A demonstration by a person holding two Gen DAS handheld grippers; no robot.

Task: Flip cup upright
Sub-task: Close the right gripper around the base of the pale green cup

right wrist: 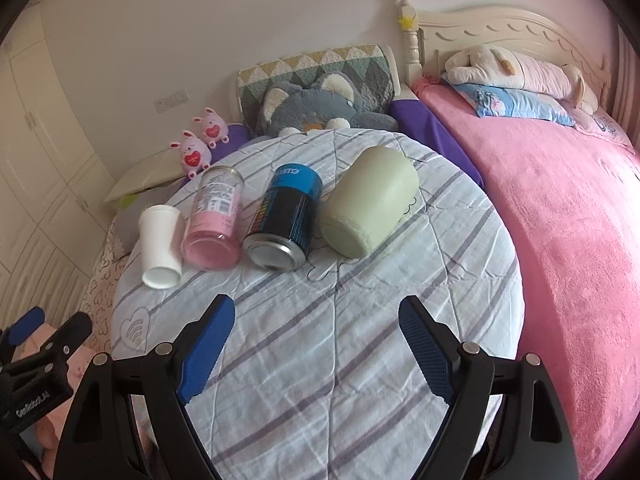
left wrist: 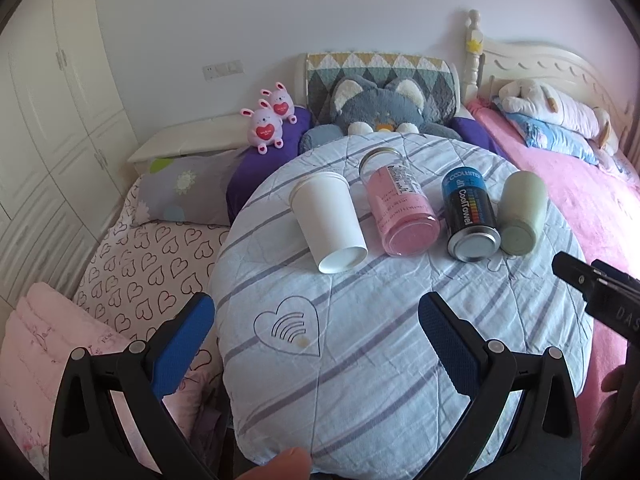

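Left gripper [left wrist: 316, 330] spread wide, holding nothing, plain white paper cup [left wrist: 329, 225] on its side dead ahead, base toward fingers, leftmost in row; right gripper [right wrist: 317, 342] likewise agape, cup [right wrist: 160, 246] ahead-left.

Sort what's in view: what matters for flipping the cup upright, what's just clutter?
Job:
white cup, on its side
green cup, on its side
left gripper, open
right gripper, open

Clutter:
pink jar
blue can
bunny toys
grey plush
white plush
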